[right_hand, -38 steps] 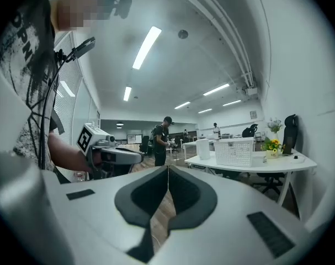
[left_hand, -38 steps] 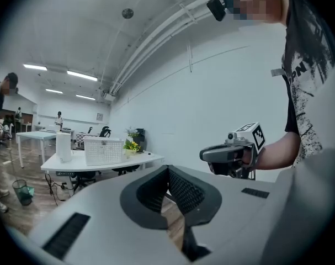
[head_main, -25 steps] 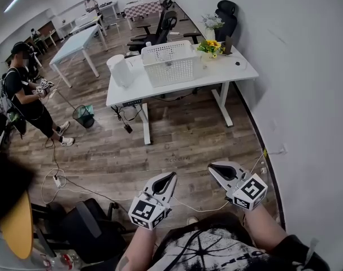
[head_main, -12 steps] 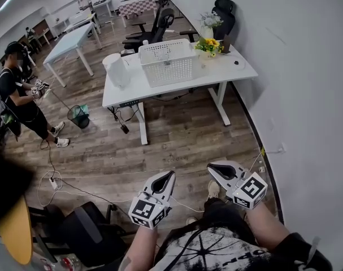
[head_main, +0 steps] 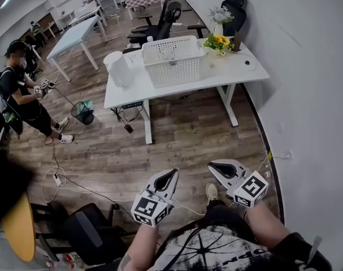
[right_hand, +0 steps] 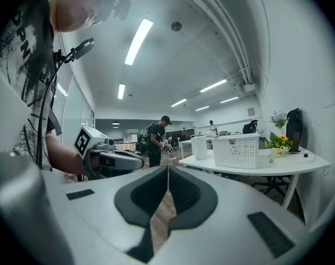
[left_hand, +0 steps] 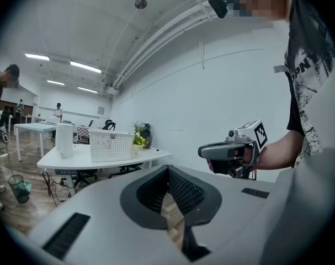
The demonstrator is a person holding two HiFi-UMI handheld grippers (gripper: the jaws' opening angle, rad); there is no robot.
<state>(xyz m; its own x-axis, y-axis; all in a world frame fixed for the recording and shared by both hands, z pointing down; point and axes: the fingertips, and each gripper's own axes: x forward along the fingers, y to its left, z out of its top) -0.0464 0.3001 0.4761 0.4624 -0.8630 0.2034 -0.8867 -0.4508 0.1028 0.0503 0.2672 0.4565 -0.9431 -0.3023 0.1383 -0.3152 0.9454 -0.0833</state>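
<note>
Both grippers are held side by side at waist height above the wooden floor, pointing toward a white desk (head_main: 188,82). My left gripper (head_main: 172,173) is shut with nothing between its jaws, which meet in the left gripper view (left_hand: 167,169). My right gripper (head_main: 212,165) is shut and empty too (right_hand: 167,169). Each one shows in the other's view: the right gripper (left_hand: 202,152) and the left gripper (right_hand: 141,160). On the desk stand a white mesh basket (head_main: 174,60), a white cylinder (head_main: 119,69) and a small pot of yellow flowers (head_main: 219,41).
A white wall (head_main: 318,83) runs along the right. Black office chairs (head_main: 160,24) stand behind the desk. A person (head_main: 21,95) with grippers stands at the left by a green bin (head_main: 82,110). A black chair (head_main: 86,230) is at the lower left. Cables (head_main: 64,179) lie on the floor.
The person holding the grippers has stepped a little forward; a shoe now shows between the grippers. The desk sits slightly lower and further right in the head view. Both grippers stay shut.
</note>
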